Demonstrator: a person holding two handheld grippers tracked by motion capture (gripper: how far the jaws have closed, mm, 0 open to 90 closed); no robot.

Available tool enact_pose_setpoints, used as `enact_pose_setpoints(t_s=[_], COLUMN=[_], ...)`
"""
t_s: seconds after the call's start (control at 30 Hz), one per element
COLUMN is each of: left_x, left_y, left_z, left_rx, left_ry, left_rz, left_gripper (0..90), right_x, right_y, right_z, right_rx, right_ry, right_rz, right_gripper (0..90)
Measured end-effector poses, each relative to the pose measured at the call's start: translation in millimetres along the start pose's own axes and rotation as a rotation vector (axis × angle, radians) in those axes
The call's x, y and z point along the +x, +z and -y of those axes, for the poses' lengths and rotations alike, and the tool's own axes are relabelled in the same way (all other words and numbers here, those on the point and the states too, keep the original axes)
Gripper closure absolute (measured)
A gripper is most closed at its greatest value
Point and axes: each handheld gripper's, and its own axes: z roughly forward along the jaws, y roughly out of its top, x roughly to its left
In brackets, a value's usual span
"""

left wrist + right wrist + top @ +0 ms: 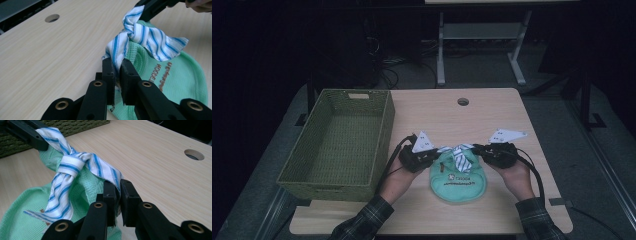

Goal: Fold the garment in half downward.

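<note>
A mint-green bib with printed lettering lies on the wooden table near the front edge. Its blue-and-white striped ties are knotted at the top. My left gripper is shut on the left end of the tie, at the bib's upper left corner. My right gripper is shut on the right end of the tie, at the upper right corner. The knot hangs between the two grippers, with a loose tail draped over the green cloth.
A green woven basket stands along the table's left side, close to my left hand. A round cable hole sits at the back middle of the table. Beyond the table are a desk frame and cables on the floor.
</note>
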Motion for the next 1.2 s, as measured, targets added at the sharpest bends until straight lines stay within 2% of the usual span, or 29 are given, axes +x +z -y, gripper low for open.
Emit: enact_pose_setpoints(t_s=[0.13,0.23,0.33,0.4,0.6,0.7,0.83,0.93,1.0,1.1,1.2], left_x=[-9.0,-14.5,-18.3,-19.7,-26.2,-30.7,-36.8,-39.7,-42.6,-45.3,-46.7], left_y=[2.3,3.4,5.9,6.8,11.0,14.5,18.4,22.4,24.3,23.8,18.8], left_z=[3.5,5.5,8.7,10.5,16.7,19.6,23.7,26.8,28.1,28.7,27.7], left_rx=[0.015,0.024,0.029,0.039,0.069,0.08,0.115,0.134,0.138,0.154,0.153], left_ry=[0.018,0.021,-0.002,0.0,-0.012,-0.035,-0.021,-0.034,-0.046,-0.026,-0.029], left_rz=[0.019,0.036,0.065,0.072,0.111,0.144,0.175,0.196,0.204,0.21,0.212], left_gripper=[82.6,82.4,82.3,82.3,81.6,80.9,80.2,79.1,78.1,73.3,68.9], right_x=[4.0,7.0,8.7,10.1,14.7,16.8,17.3,18.2,20.3,20.8,20.1], right_y=[-1.2,-4.1,-5.0,-6.4,-7.8,-9.5,-11.1,-12.3,-13.2,-15.6,-20.6], right_z=[9.5,16.4,21.0,23.8,32.2,36.6,43.6,48.4,52.0,55.4,57.2], right_rx=[0.03,0.031,0.054,0.05,0.083,0.086,0.117,0.114,0.122,0.137,0.139], right_ry=[0.005,0.005,0.012,0.012,0.02,0.019,0.034,0.034,0.043,0.055,0.073], right_rz=[-0.014,-0.013,-0.026,-0.03,-0.05,-0.056,-0.075,-0.089,-0.094,-0.103,-0.117], right_gripper=[82.5,81.9,81.7,81.7,80.6,80.1,77.5,76.9,76.5,73.6,70.6])
